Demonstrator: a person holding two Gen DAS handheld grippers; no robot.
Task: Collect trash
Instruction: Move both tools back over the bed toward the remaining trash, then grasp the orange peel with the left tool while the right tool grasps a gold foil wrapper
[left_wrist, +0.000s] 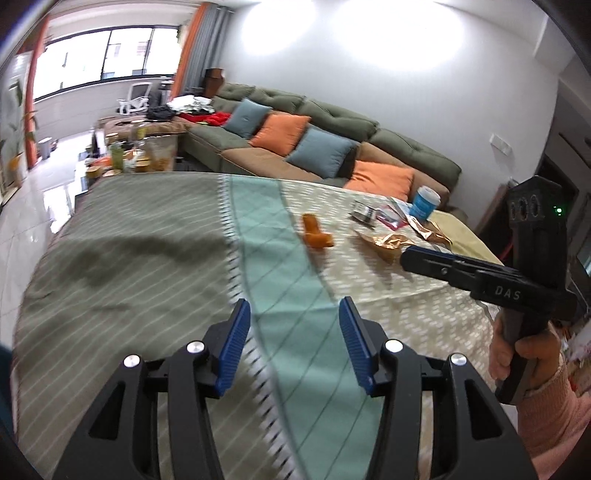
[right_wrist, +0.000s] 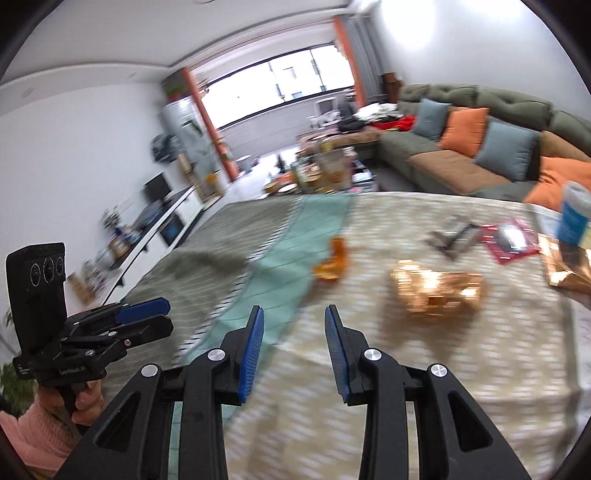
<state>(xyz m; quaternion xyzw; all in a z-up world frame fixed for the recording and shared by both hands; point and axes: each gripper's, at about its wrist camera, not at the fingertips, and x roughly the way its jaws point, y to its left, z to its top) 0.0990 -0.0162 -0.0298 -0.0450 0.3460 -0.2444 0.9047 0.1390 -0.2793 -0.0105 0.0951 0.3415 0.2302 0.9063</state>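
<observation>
Trash lies on the right part of a table with a striped cloth (left_wrist: 147, 229): an orange wrapper (left_wrist: 317, 233) (right_wrist: 332, 260), a crumpled gold wrapper (left_wrist: 388, 243) (right_wrist: 437, 291), a gold foil bag (left_wrist: 428, 230) (right_wrist: 569, 269), a dark packet (left_wrist: 364, 212) (right_wrist: 452, 236), a red packet (left_wrist: 389, 218) (right_wrist: 511, 240) and a blue paper cup (left_wrist: 424, 203) (right_wrist: 572, 218). My left gripper (left_wrist: 293, 301) (right_wrist: 168, 315) hovers over the cloth, open and holding nothing. My right gripper (right_wrist: 294, 309) (left_wrist: 404, 256) is open too, short of the gold wrapper, which sits to its right.
A green sofa (left_wrist: 332, 122) with orange and blue cushions runs behind the table. A low table crowded with jars (left_wrist: 140, 155) stands beyond the far edge. A TV cabinet (right_wrist: 162, 229) lines the left wall. Hands in pink sleeves (left_wrist: 546, 398) hold both grippers.
</observation>
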